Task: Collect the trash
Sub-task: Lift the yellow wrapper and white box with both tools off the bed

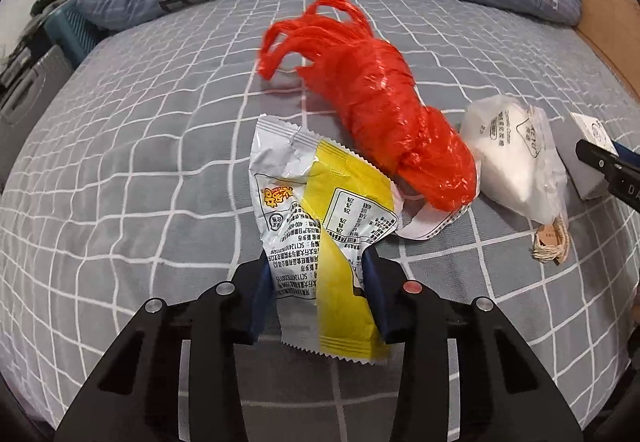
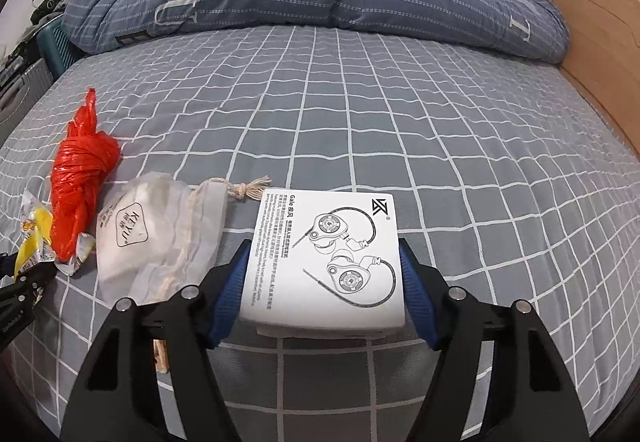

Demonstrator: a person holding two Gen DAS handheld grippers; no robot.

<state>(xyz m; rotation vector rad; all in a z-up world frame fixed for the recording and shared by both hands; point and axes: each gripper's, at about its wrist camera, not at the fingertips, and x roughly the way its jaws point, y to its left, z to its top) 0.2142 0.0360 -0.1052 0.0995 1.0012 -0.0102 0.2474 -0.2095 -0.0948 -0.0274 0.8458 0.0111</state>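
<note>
Pinching yellow snack wrapper (image 1: pixel 320 242) in left hand-held gripper (image 1: pixel 320 282), right hand-held gripper (image 2: pixel 324 282) clasping "Gale" earphone box (image 2: pixel 324 254)

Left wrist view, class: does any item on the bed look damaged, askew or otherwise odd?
The snack wrapper between the left hand-held gripper fingers is torn open and crumpled. The red plastic bag behind it is twisted and knotted, lying over a strip of paper. Nothing appears spilled on the bed sheet.

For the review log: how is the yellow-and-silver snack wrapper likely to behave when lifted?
The snack wrapper is creased and torn open, so it is probably floppy and very light. Its glossy film could slip between the left gripper pads, which sit at its lower edges. It should sag rather than hold shape.
</note>
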